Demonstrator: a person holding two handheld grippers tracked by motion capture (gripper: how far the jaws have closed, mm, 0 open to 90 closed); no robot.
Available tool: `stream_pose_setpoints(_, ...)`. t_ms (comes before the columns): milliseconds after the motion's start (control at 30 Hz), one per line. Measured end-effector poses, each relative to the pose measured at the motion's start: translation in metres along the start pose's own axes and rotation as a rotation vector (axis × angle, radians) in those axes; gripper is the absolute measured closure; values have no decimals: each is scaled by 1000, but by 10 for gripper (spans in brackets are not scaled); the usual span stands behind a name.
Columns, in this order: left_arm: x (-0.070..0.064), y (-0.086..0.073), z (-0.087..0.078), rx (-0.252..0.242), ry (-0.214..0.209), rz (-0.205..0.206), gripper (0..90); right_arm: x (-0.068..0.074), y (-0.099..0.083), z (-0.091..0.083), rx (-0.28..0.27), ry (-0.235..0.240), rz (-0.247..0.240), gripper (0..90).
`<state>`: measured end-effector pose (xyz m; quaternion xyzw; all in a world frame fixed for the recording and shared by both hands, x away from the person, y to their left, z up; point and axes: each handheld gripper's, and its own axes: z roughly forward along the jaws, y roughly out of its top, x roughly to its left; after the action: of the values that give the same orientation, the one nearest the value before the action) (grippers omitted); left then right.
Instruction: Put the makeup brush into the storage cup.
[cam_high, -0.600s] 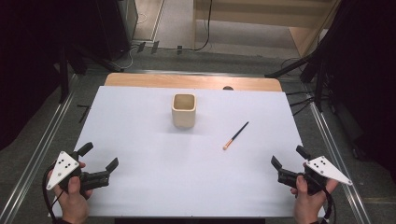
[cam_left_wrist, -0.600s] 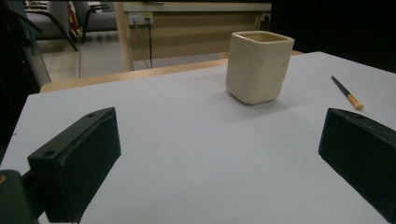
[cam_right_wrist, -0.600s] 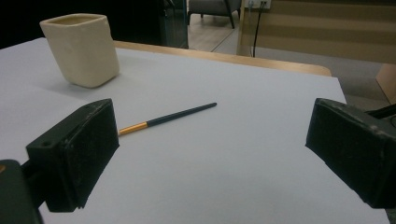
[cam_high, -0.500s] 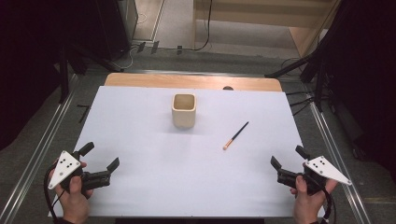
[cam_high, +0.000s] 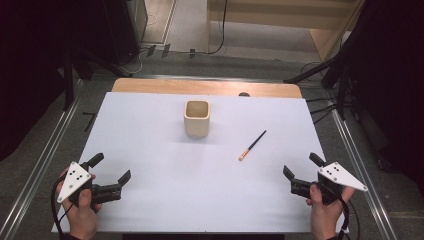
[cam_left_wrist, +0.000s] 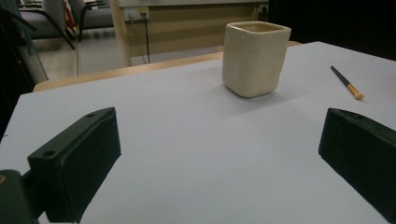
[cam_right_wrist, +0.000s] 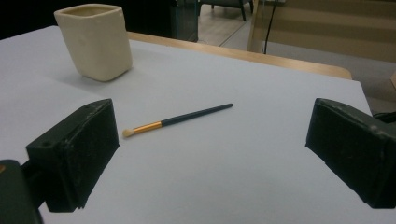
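Nothing on the table has shifted since the earlier frames; both grippers sit where they were, at the lower corners of the high view.

Item 1, brush: thin dark handle, orange ferrule, pale tip. It lies flat, right of centre in the high view, tip toward lower left, and sits well apart from everything else. I judge this the thing to pick up.

Item 2, cup: cream, square-sided, upright, mouth open, upper centre of the frame. It is the likely place for the brush.

Item 3, right gripper: lower right, jaws spread wide, holding nothing. In the right gripper view the brush lies between the two jaws but farther off, so it is nearest.

Item 4, left gripper: lower left, jaws likewise spread and empty, facing the cup.

Item 5, table: white sheet, wooden strip along the far edge.

Handling note: I would bring the right gripper in low, turn it so the jaws cross the handle, and close near mid-handle. A flat, thin shaft can roll or slip, so I would close slowly.
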<state>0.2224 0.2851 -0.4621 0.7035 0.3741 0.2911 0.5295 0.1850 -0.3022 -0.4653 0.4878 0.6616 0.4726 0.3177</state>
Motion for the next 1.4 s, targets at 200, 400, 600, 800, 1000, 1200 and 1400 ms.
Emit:
stream_pose_setpoints(200,-1,0,1,3,-2,8,0,7,14,13,19,14,-7,28)
stream_pose_setpoints(400,-1,-1,2,5,2,6,0,8,28,26,35,25,19,28)
stream_pose_setpoints(600,-2,-1,2,6,0,7,0,11,46,45,71,10,14,22)
stream_pose_setpoints(800,-1,-1,1,11,2,9,0,13,58,65,109,10,26,21)
stream_pose_setpoints(1000,0,-2,1,14,5,6,0,15,62,82,161,10,25,21)
stream_pose_setpoints(1200,-1,-2,2,16,3,11,0,18,67,102,210,-1,15,20)
stream_pose_setpoints(1400,-2,-3,4,20,-5,16,0,22,69,124,275,14,11,20)
